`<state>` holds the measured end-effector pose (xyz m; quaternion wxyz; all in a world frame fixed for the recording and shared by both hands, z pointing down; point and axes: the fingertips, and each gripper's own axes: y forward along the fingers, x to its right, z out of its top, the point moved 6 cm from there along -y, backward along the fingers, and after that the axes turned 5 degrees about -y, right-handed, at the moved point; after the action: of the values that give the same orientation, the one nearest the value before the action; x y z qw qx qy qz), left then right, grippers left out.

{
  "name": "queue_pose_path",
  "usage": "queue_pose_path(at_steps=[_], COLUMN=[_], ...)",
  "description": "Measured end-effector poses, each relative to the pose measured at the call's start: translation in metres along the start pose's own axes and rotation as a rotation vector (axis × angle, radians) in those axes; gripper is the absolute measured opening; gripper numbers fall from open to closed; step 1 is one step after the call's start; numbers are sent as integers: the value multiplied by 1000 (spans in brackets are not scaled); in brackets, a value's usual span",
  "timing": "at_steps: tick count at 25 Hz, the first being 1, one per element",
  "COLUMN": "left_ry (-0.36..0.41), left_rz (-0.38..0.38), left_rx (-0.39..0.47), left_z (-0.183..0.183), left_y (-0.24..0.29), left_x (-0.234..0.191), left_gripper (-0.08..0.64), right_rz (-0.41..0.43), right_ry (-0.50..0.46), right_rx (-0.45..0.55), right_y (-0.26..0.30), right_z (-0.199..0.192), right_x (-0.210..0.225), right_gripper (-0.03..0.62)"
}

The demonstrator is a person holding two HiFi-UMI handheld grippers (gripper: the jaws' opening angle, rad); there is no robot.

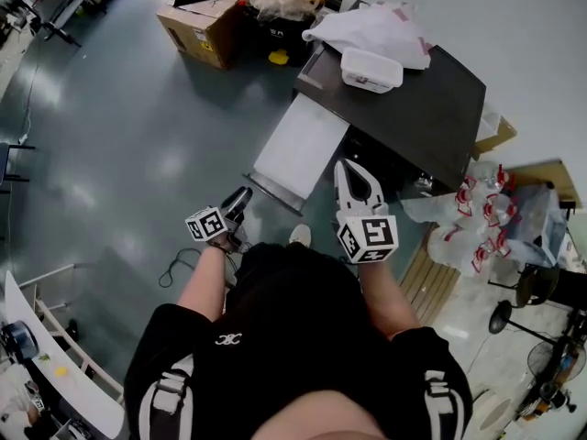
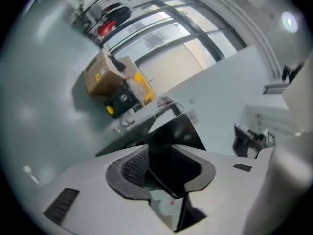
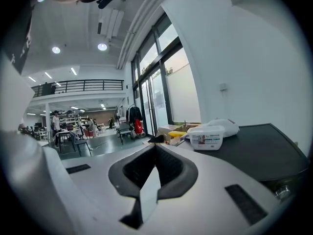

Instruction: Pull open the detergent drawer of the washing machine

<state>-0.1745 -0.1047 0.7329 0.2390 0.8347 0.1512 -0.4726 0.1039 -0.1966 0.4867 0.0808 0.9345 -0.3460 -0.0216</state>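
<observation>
Head view, machine: the washing machine shows its dark top up and to the right of both tools, with a white tub and a white bag on it. A white panel juts from its near-left edge, and I cannot tell what part it is.
Head view, drawer: the detergent drawer cannot be picked out. I judge it sits on the front face, tucked under the top's near edge and hidden from above.
Head view, right gripper: white jaws with tips together, just beside the machine's near edge. It is the nearer tool.
Head view, left gripper: dark jaws aimed up-right at the white panel, farther from the dark top.
Left gripper view, jaws: partly apart with nothing between the pads. The dark slab beyond the gap looks like the machine's top. A cardboard box stands far off.
Right gripper view, jaws: closed to a point and holding nothing. The dark top lies to the right at about jaw level — the front face drops out of frame below.
Coming move: the drawer likely lies ahead, right and lower. Its travel would run out from the front toward the person, so the right side has the shorter reach.
</observation>
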Motion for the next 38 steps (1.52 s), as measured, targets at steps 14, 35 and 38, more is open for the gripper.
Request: queue_pose_path(at_steps=[14, 35, 38], left_ry=[762, 918, 922], left_rz=[329, 322, 309], left_rx=[285, 420, 414], left_z=[124, 126, 124], left_y=[-112, -170, -166], left_x=[131, 251, 255], left_gripper=[2, 2, 2], right_rz=[15, -32, -40], right_ry=[-49, -84, -81], right_rx=[138, 189, 184], right_y=[3, -27, -31], right_z=[34, 45, 44], right_x=[-73, -116, -112], right_gripper=[2, 2, 2])
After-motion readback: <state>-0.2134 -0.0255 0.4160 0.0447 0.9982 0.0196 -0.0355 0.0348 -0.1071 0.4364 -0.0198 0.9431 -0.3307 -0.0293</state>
